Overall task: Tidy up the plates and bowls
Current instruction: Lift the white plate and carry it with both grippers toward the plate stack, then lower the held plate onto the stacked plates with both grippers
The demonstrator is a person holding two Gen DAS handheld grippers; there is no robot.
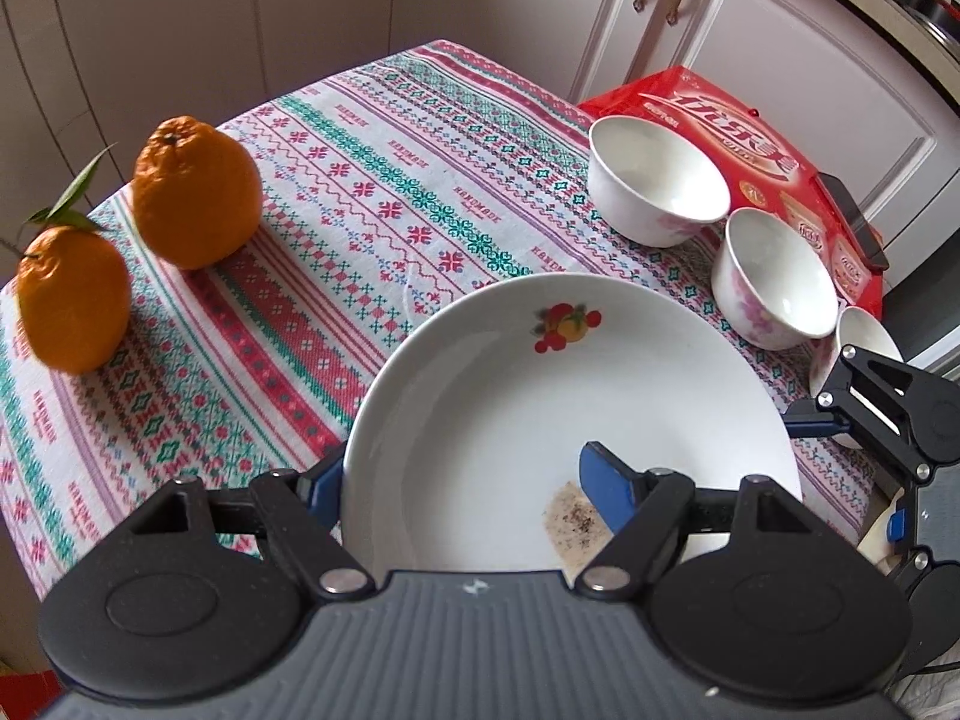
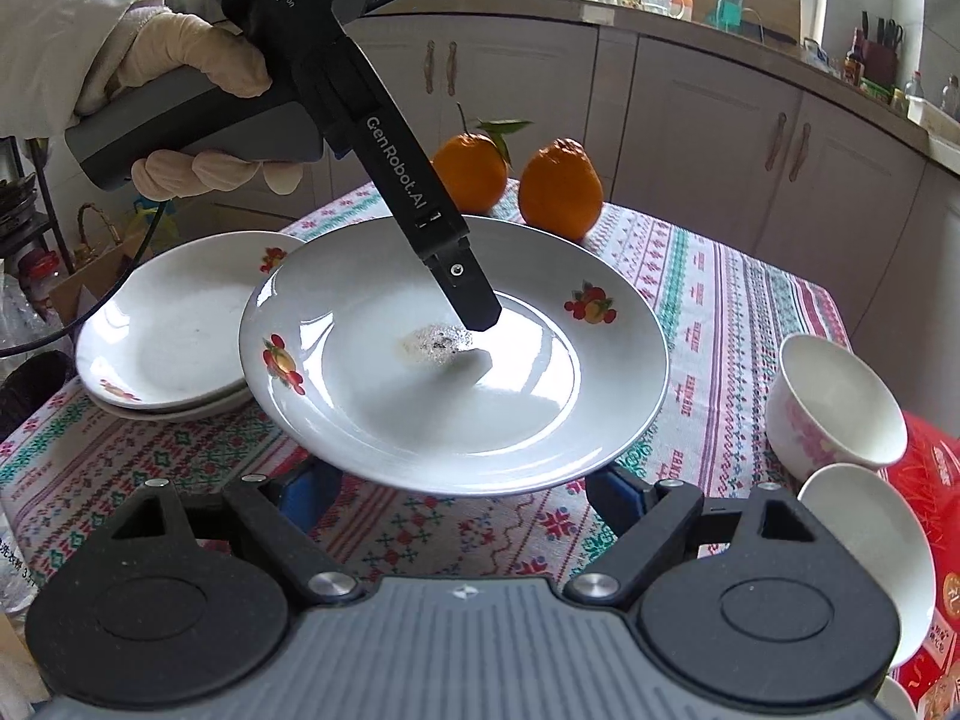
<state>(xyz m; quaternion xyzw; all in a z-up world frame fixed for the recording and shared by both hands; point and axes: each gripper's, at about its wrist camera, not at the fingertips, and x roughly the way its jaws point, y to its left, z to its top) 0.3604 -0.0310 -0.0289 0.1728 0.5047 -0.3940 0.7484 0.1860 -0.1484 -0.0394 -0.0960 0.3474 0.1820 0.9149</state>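
A: Left gripper point(image 1: 465, 489) state?

B: Partly open, clamped on the rim of the white plate point(image 1: 570, 420). One blue pad sat under the plate's left edge, the other finger point(image 1: 606, 495) lay inside the dish, by a brown speckled stain. The plate filled the lower centre of the left wrist view. From the right wrist view it hung tilted above the tablecloth point(image 2: 708, 312), centre frame, with the left gripper's finger coming down from the upper left, held by a gloved hand point(image 2: 180, 60).

A: Right gripper point(image 2: 462, 495)?

B: Jaws wide, both blue pads just below the plate's near rim at lower centre. Couldn't tell whether they touched it; nothing looked pinched.

A: Other dishes?

B: Stack of plates point(image 2: 168, 330) at centre left of the right wrist view, partly behind the held plate. Two white bowls point(image 2: 834, 408) at the right edge, one lying partly on a red package point(image 2: 936, 480). In the left wrist view a third bowl showed at the right edge, behind the right gripper.

A: Anything else?

B: Two oranges point(image 2: 558, 189) at upper centre, behind the plate.
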